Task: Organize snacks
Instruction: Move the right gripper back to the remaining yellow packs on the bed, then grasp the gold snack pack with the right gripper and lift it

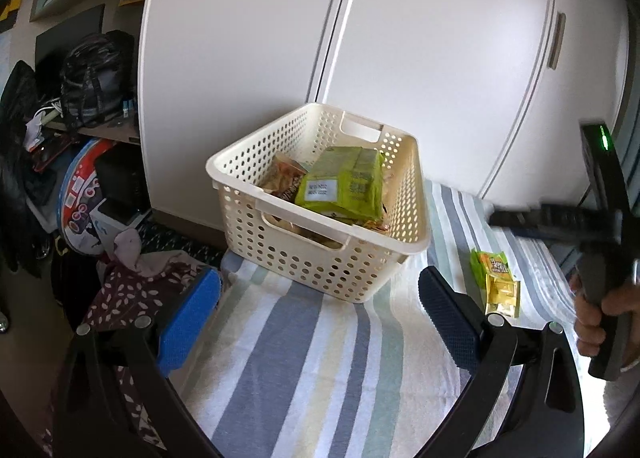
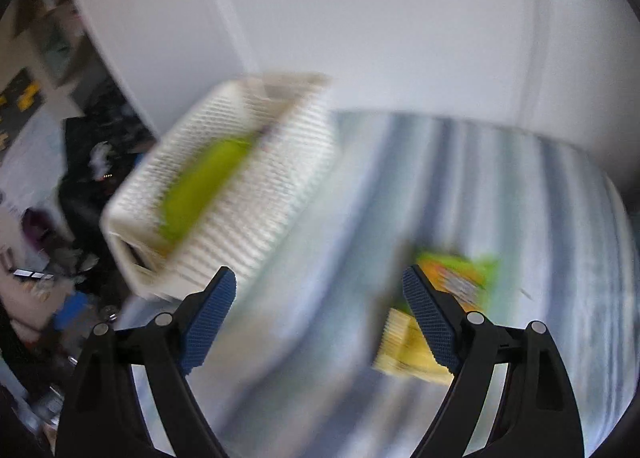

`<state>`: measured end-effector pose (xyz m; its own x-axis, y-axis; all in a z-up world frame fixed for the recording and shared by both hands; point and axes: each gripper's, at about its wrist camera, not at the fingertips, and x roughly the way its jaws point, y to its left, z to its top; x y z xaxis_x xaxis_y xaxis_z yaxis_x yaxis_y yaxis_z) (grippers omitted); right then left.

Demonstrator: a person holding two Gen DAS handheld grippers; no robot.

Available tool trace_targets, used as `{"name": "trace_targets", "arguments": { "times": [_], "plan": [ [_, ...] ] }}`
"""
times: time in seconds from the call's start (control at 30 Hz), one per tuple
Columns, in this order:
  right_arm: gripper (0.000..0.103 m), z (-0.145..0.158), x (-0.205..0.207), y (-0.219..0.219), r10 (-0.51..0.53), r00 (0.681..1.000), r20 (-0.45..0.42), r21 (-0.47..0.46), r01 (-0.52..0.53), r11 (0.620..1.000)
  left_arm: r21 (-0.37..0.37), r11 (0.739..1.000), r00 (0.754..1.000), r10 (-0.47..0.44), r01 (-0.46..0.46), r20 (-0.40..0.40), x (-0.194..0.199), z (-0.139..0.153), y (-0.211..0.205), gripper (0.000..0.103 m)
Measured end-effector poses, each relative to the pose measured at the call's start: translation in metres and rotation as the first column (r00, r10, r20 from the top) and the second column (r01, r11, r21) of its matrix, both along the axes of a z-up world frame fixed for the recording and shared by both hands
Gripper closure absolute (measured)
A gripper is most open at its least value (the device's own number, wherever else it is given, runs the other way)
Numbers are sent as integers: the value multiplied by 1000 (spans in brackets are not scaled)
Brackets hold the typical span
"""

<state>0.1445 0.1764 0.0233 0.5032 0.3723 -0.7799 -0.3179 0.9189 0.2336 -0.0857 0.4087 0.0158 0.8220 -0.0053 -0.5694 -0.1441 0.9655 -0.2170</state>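
While most of the snacks already lie inside the cream perforated basket (image 1: 320,202), two small packets remain out on the striped towel (image 1: 304,358) that covers the surface. The basket stands toward the far left corner of the towel, close against the white cupboard doors (image 1: 400,38), probably so it stays put while packets are dropped in. A large green packet (image 1: 344,186) lies on top of an orange-brown one (image 1: 286,178) inside it. The loose green-and-orange sachet (image 1: 490,264) and the yellow sachet (image 1: 502,296) touching it lie near the right edge, well apart from the basket.

The left gripper (image 1: 320,322) hovers low over the near part of the towel, jaws spread wide and empty, seemingly waiting. The right gripper (image 2: 318,322) is likewise wide apart with nothing between its pads; its view is heavily blurred, and the two sachets sit just beyond its right finger, so I judge it is going for them.

To the left, off the towel's edge, the room is cluttered: a dark bag (image 1: 96,78), shelves, patterned cloth (image 1: 132,290).
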Motion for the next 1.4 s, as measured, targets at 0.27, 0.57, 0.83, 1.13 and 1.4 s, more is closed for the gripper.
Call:
{"name": "trace_targets", "arguments": {
  "times": [0.27, 0.57, 0.83, 1.13, 1.4],
  "plan": [
    [18, -50, -4, -65, -164, 980, -112, -108, 152, 983, 42, 998, 999, -40, 41, -32, 3, 1, -25, 2],
    [18, -89, 10, -65, -167, 964, -205, -106, 148, 983, 113, 990, 996, -78, 82, -45, -2, 13, -54, 2],
    [19, -100, 24, -49, -162, 962, -219, -213, 115, 970, 121, 988, 995, -89, 94, -49, -1, 22, -63, 2],
    [40, -89, -17, -76, -143, 971, -189, -176, 110, 978, 136, 982, 991, -121, 129, -62, 9, 26, -83, 2],
    [40, -76, -38, -131, -154, 977, -150, -81, 144, 986, 125, 974, 979, -175, 187, -107, 31, 20, -111, 2]
  ]
}}
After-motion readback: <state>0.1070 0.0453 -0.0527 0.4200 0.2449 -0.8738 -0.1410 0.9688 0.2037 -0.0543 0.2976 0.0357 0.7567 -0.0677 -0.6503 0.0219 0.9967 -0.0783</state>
